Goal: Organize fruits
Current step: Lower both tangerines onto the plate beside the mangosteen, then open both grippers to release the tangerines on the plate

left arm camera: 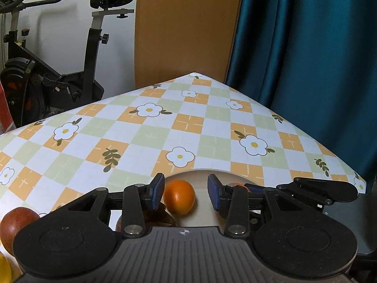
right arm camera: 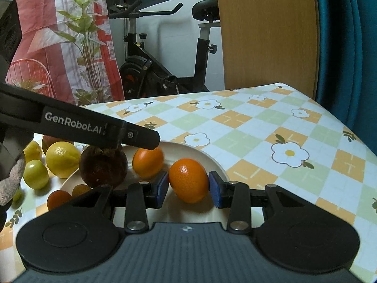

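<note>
We are clamping the right hand-held gripper [right arm camera: 188, 187] on a mandarin [right arm camera: 188, 180], long axis upright, lower centre, above the plate [right arm camera: 212, 158]; the left hand-held gripper [left arm camera: 185, 192] is hovering unclenched nearby.

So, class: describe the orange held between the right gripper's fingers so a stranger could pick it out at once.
Find the pale round plate on the flower-checked tablecloth. Near its right rim sits a small orange, pressed between the right gripper's blue fingers. Its neighbours, another orange and a dark brown fruit, lie further left, ungripped.
</note>
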### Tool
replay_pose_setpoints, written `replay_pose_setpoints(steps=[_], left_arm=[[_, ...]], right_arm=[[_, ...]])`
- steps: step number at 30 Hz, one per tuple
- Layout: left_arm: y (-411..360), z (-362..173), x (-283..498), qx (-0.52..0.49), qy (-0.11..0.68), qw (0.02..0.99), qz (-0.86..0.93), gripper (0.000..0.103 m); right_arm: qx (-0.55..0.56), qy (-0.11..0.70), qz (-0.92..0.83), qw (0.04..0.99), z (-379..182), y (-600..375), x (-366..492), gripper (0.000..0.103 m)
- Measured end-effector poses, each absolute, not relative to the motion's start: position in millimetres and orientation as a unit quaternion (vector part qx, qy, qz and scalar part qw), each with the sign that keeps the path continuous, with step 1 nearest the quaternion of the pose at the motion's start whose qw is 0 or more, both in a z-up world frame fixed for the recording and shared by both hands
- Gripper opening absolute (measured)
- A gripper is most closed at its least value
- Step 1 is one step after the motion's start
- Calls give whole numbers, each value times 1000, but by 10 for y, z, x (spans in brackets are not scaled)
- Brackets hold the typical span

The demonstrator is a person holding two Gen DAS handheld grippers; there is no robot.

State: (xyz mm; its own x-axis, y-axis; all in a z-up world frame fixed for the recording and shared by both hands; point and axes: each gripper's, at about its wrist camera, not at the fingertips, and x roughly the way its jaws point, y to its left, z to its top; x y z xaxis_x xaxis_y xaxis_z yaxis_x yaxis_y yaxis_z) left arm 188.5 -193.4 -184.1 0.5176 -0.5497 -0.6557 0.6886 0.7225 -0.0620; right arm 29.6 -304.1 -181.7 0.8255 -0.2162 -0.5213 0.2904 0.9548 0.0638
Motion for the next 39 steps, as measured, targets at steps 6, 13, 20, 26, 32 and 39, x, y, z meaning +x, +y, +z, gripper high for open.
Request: replay_pose_setpoints(steps=[6, 13, 20, 26, 32, 39], left_arm=[[-1937, -1841, 1865, 103, 339, 863, -361, 45], [-1862, -1798, 1800, 94, 335, 866, -359, 46], [-1742, -1714, 1716, 79, 327, 873, -353, 52], [-1606, -1662, 1657, 66, 326, 879, -343, 53], [-1393, -1606, 1590, 49, 323, 885, -331, 53], [-1084, -1542, 1540, 32, 320, 897, -302, 56]], right_arm=[[70, 270, -132, 951, -1834, -3047, 329, 41], [61, 264, -134, 953, -1826, -3017, 309, 53], [54, 258, -132, 955, -1791, -2947, 260, 57], [51, 250, -128, 958, -1722, -2866, 212, 64], [55, 253, -121, 958, -1674, -2782, 193, 65], [58, 256, -106, 959, -1601, -2638, 190, 66]])
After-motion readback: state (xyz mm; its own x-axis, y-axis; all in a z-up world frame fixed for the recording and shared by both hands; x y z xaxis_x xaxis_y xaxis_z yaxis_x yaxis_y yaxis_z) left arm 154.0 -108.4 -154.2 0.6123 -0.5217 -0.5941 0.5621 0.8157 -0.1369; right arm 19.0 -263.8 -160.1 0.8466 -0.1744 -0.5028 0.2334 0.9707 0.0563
